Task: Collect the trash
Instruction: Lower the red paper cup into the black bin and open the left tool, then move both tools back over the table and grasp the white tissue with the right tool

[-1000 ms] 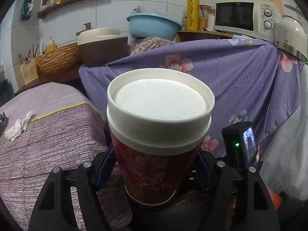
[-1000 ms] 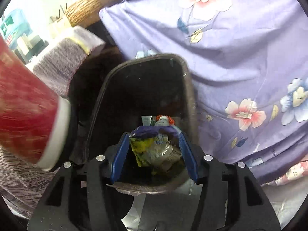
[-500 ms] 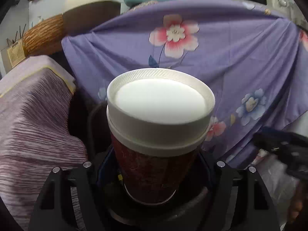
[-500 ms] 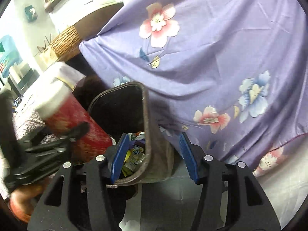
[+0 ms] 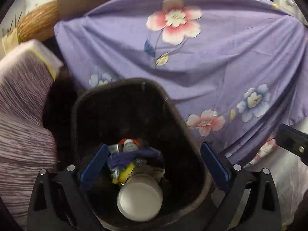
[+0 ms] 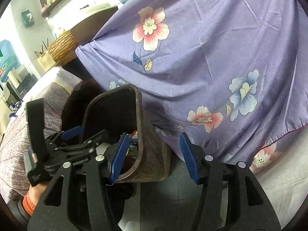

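**Cup lies in the bin, both claws empty**

Left wrist view: the left claw (image 5: 154,165) hangs over the mouth of the one dark trash bin (image 5: 181,115), its jaws opening and standing wide, with nothing pressed between the blue pads (image 5: 94,163). One cup (image 5: 140,197), white lid upward, lies free inside the bin at its near side, below the claw and on top of other rubbish: a crumpled yellow wrapper (image 5: 126,172), a purple wad (image 5: 132,155) and one small bottle with a white cap (image 5: 128,144). The bin stands against a purple flowered cloth (image 5: 211,61); a striped mauve cover (image 5: 21,105) lies to its left.

Right wrist view: the right claw (image 6: 154,156) is partly spread and grips nothing. The bin's right wall (image 6: 152,150) stands in the gap between its pads; one pad (image 6: 118,157) sits inside the rim, the other (image 6: 189,158) outside, apart from the wall. The left claw (image 6: 77,140) shows at the bin's far side, held by a hand (image 6: 37,192) in an orange cuff.
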### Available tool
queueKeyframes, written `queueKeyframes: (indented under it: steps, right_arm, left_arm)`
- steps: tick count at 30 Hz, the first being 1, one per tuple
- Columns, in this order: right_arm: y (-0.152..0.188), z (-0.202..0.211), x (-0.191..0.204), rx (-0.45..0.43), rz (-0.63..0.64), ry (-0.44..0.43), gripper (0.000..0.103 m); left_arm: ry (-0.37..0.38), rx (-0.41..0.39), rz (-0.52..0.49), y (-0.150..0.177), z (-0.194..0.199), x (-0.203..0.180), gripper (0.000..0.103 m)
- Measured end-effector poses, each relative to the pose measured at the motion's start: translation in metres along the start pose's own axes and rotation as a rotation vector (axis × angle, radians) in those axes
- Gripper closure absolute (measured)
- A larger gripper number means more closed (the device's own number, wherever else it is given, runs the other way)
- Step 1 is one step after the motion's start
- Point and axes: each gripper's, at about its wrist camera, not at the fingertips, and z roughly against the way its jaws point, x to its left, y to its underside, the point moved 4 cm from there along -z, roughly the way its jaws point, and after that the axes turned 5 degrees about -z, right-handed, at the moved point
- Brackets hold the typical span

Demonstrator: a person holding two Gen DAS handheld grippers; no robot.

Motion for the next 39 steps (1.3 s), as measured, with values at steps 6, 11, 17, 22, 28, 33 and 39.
queueKeyframes:
  steps: [6,11,17,22,28,33,39]
  right_arm:
    - [-0.012,0.014,-0.003,-0.067,-0.011,0.014,0.033]
    - [-0.020,0.020,-0.005,-0.082,-0.013,0.017,0.033]
    - [-0.018,0.018,0.017,-0.070,0.021,-0.021,0.027]
    - [-0.011,0.011,0.059,-0.037,0.100,-0.084,0.021]
    - [0.002,0.008,0.125,-0.002,0.222,-0.177,0.017]
    - [0.015,0.006,0.184,0.023,0.341,-0.254,0.016]
    - [0.019,0.012,0.252,0.014,0.469,-0.337,0.015]
  left_arm:
    - [0.025,-0.076,-0.015,-0.008,0.039,-0.011,0.007]
    - [0.007,-0.130,-0.032,-0.008,0.080,-0.013,0.006]
    - [0.003,-0.172,0.023,-0.001,0.128,0.004,0.006]
    - [-0.073,-0.190,0.062,0.008,0.171,0.031,0.006]
    - [-0.168,-0.202,0.139,0.023,0.212,0.079,0.005]
    - [-0.307,-0.194,0.197,0.044,0.246,0.133,0.005]
    - [-0.471,-0.164,0.247,0.072,0.282,0.200,0.005]
